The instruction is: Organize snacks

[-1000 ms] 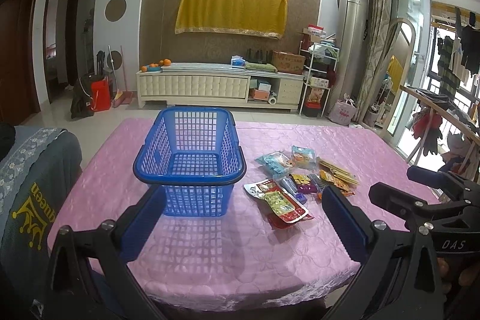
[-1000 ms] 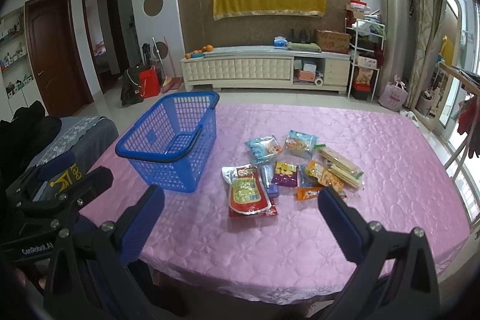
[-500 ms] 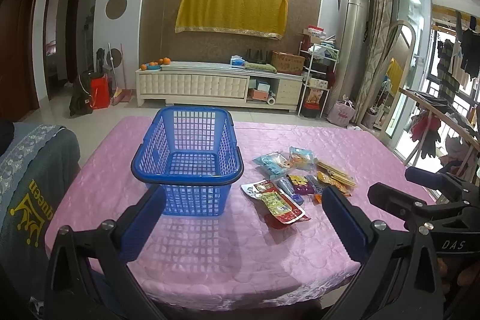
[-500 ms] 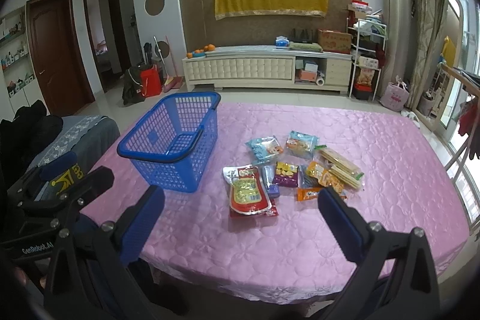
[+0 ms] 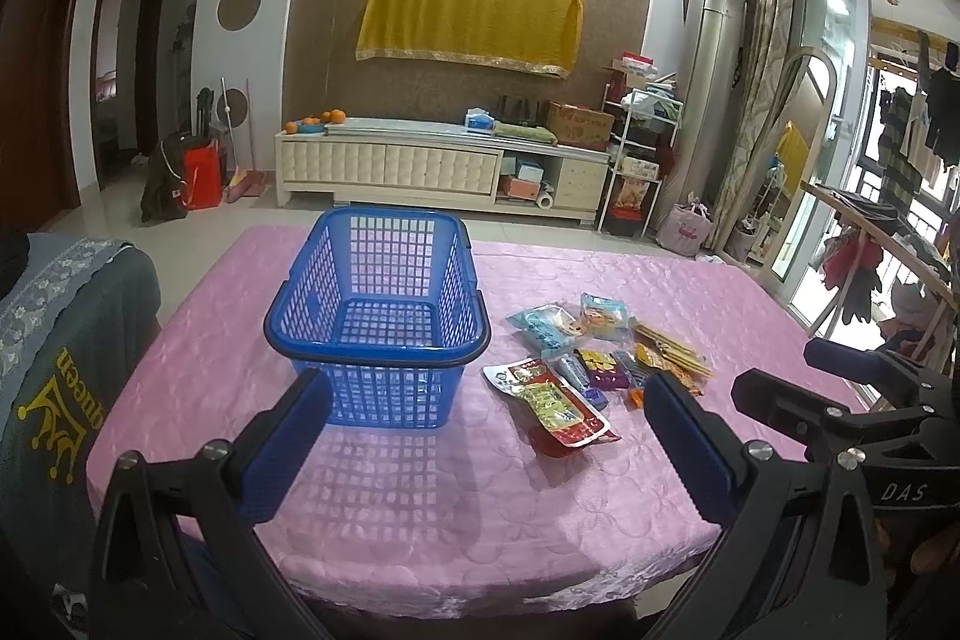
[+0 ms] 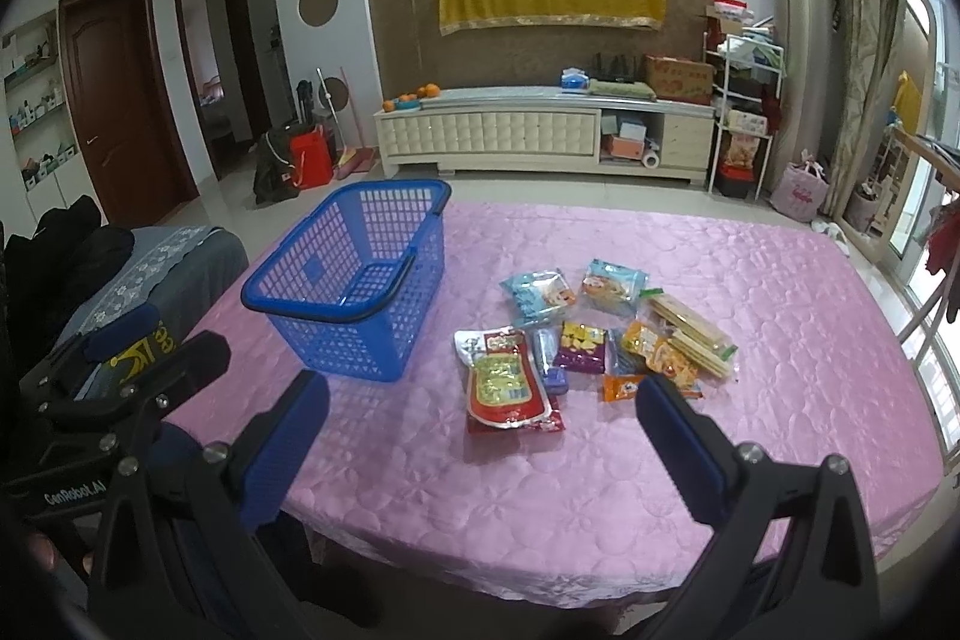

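Covering the table (image 6: 750, 280), pink cloth bears snacks (image 6: 576, 334).

Left gripper (image 5: 480, 400): jaws spread wide, nothing between the fingers (image 5: 282, 436). Right gripper (image 6: 480, 400): same, fingers (image 6: 678, 448) wide apart and empty, both pointing forward.

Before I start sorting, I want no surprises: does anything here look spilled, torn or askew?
Nothing stands out. The blue basket stands upright and empty; the snack packets lie loosely clustered beside it, seemingly intact.
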The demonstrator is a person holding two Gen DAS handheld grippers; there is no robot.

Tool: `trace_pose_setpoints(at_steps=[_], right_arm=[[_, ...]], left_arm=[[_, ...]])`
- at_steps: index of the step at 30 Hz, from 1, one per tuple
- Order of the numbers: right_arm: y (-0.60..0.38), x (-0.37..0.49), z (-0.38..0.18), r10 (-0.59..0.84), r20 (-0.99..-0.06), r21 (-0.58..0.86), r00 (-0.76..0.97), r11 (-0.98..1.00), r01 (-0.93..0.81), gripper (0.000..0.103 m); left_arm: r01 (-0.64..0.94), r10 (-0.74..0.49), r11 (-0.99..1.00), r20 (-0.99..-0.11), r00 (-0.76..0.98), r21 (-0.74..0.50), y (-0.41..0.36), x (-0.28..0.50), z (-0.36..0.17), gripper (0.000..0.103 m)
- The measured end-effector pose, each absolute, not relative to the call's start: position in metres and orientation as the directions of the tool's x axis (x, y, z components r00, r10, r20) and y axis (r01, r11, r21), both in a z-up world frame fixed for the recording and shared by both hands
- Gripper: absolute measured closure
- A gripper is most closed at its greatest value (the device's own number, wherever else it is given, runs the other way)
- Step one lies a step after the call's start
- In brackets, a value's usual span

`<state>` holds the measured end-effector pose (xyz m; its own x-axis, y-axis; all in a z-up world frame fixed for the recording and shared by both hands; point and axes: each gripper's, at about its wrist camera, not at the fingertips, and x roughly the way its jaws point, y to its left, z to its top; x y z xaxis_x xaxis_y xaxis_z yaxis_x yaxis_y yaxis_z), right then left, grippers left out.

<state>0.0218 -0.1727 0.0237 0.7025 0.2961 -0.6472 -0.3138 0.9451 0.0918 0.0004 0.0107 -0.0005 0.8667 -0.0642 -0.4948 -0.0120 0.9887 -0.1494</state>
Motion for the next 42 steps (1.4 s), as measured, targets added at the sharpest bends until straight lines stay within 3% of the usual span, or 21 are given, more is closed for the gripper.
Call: trace_pose_setpoints(at_steps=[15, 26, 37, 42], right_arm=[[-0.176, 0.042, 0.027, 0.305, -0.656, 0.096, 0.69, 0.941, -0.325, 0.0], [-0.205, 0.086, 0.012, 0.298, -0.691, 0.118, 0.658, 0.946, -0.303, 0.0], [-0.241, 0.131, -0.041, 0.282, -0.775, 0.16, 0.566, 0.953, -0.256, 0.0], [-0.259, 0.147, -0.07, 0.281, -0.806, 0.189, 0.52, 0.956, -0.224, 0.0]], left_arm=[[-0.025, -0.066, 0.986, -0.517, 0.853, -0.167, 0.011, 0.022, 0.002, 0.0], [-0.038, -0.079, 0.983, -0.601, 0.795, -0.179, -0.013, 0.071, -0.014, 0.0], [-0.04, -0.073, 0.99, -0.734, 0.675, -0.136, -0.048, 0.125, -0.054, 0.001], [-0.029, -0.103, 0.988, -0.798, 0.594, -0.149, -0.061, 0.149, -0.08, 0.014]])
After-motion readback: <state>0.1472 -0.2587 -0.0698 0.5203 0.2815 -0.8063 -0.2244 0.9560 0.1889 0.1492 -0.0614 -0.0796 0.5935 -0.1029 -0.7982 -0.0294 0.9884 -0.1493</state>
